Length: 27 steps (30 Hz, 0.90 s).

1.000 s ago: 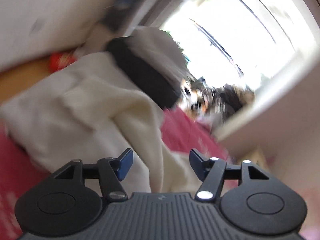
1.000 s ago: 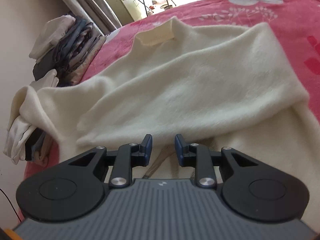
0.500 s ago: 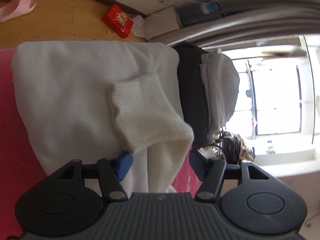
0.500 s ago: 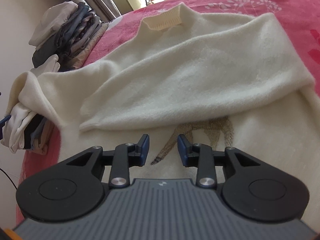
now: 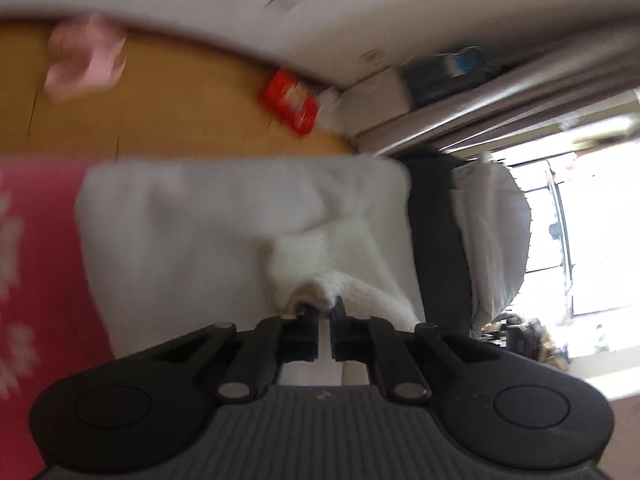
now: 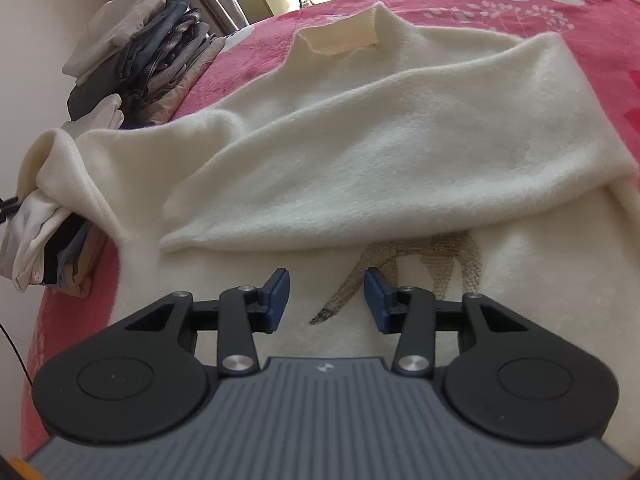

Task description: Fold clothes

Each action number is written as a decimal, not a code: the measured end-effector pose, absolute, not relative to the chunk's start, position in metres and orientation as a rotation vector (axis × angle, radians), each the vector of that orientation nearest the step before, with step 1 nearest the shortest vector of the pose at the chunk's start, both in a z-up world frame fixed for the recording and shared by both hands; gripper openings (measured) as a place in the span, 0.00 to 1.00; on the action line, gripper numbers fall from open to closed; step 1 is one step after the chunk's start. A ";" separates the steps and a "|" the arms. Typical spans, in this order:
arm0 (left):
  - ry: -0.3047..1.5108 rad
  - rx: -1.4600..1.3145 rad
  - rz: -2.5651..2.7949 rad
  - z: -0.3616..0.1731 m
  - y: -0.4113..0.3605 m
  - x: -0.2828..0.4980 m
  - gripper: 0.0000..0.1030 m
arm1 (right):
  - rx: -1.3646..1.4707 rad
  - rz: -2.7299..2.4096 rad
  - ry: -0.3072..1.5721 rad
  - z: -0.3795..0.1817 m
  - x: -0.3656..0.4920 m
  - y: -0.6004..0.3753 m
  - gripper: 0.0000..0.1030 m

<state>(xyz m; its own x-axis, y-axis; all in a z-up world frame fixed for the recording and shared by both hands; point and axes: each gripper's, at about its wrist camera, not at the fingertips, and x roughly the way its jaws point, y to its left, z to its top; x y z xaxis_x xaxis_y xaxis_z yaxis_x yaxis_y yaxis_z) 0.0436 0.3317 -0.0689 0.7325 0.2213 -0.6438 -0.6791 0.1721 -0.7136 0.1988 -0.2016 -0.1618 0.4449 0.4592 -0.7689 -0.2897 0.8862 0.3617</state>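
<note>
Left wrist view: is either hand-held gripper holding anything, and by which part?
The left hand-held gripper is shut on the ribbed cuff of the cream sweater's sleeve. The right hand-held gripper is open over the sweater, holding nothing.

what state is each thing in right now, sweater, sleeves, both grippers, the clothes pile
left gripper: shut on the sleeve cuff, jaws just closed
right gripper: open, jaws just widened, nothing between them, over the sweater front
cream sweater: spread on the pink blanket, one sleeve folded across the chest
clothes pile: folded, stacked at the blanket's edge
</note>
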 end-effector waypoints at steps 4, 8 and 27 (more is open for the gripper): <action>0.351 -0.994 0.611 -0.026 0.316 0.056 0.04 | 0.200 0.463 1.010 -0.162 0.199 -0.203 0.40; 0.271 -0.774 0.489 0.020 0.283 0.078 0.04 | 0.200 0.461 1.007 -0.161 0.200 -0.203 0.40; 0.854 -0.503 -0.646 -0.036 -0.060 0.247 0.39 | 0.563 0.166 0.845 -0.161 0.187 -0.352 0.40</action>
